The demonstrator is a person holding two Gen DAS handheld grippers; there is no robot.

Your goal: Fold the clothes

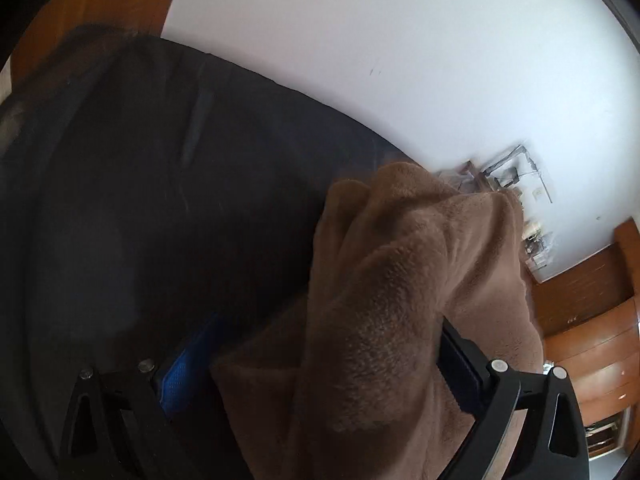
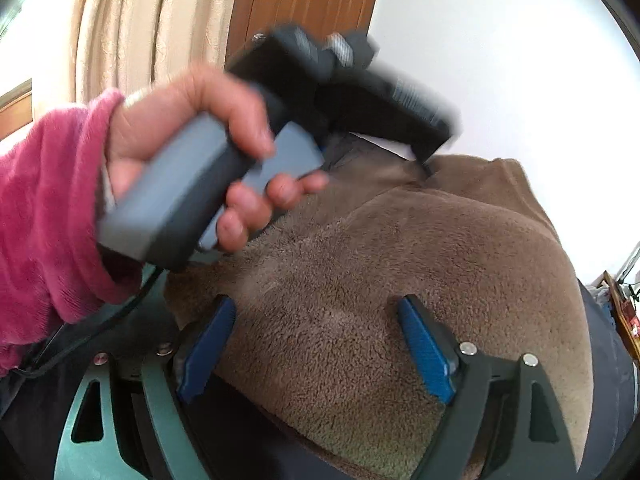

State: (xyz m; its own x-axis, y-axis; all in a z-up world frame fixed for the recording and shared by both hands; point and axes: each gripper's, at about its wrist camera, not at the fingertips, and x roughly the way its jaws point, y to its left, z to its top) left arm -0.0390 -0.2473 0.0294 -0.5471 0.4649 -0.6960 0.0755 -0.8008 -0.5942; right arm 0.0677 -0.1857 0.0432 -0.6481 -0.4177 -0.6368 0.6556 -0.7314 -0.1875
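The brown fleece garment (image 2: 380, 280) lies in a heap on a dark cloth (image 1: 160, 200), which covers the surface below; I cannot tell if this is a tabletop. Beyond the dark cloth's far edge there is a white wall (image 1: 400, 60) and open room. The left claw (image 1: 312, 376) is pinching a fold of the fleece and lifts it above the dark cloth. The right claw (image 2: 320, 344) is spread, its blue pads (image 2: 424, 344) resting on top of the fleece. The left hand (image 2: 192, 140), in a pink sleeve (image 2: 48, 208), holds the left tool's handle above the fleece's far edge.
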